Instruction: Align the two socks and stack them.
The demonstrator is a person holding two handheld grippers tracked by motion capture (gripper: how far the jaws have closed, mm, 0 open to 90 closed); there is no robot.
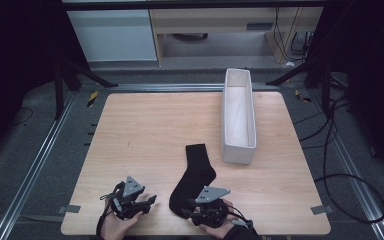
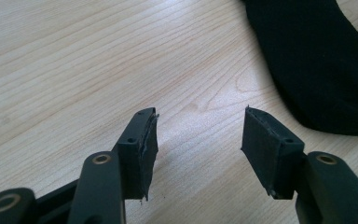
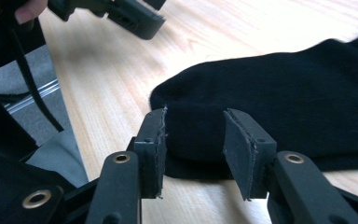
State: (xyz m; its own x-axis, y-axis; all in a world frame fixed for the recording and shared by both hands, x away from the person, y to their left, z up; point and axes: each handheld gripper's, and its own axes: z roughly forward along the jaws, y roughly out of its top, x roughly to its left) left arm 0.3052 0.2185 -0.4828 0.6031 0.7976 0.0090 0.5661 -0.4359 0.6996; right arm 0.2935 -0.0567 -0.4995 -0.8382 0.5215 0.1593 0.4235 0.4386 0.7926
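A black sock lies flat on the wooden table, cuff pointing away and toe near the front edge. My right gripper sits low at the toe end, open. In the right gripper view the sock bulges between the jaws of the right gripper, which stand apart on either side of its edge. My left gripper rests just left of the sock, open, over bare wood. From the left gripper view, the sock lies to the upper right, beyond the left gripper.
A long, narrow white box stands open on the right half of the table, running front to back. The left gripper and a hand appear at the top left of the right gripper view. Cables trail on the floor at the right.
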